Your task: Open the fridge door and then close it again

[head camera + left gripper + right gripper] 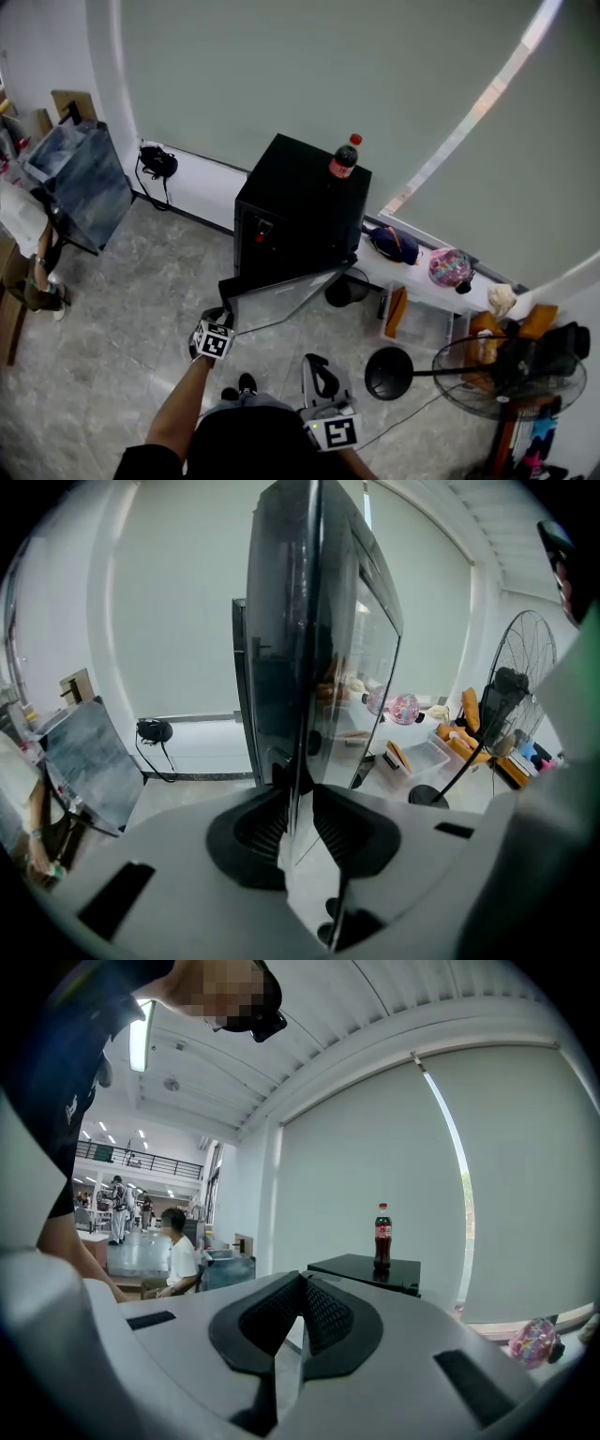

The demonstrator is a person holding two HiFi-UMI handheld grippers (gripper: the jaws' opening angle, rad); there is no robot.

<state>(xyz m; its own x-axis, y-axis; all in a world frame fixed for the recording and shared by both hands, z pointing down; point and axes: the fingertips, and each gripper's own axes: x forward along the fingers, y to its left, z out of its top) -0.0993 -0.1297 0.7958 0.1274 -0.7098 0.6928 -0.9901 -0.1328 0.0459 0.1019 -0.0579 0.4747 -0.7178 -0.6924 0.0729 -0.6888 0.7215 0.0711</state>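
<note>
**Fridge door open, its thin edge pinched by the left gripper**
The fridge door (281, 298) is hanging open at 6 o'clock of the black fridge (300, 211). I think the pads could be slipping off this thin edge if the push is leaving the hinge arc, and a hard slam could be shaking the cola bottle (344, 157) on top. The left gripper (298, 808) is clamping the door edge, jaws nearly together. The right gripper (301, 1283) is holding nothing, jaws pressed together.
</note>
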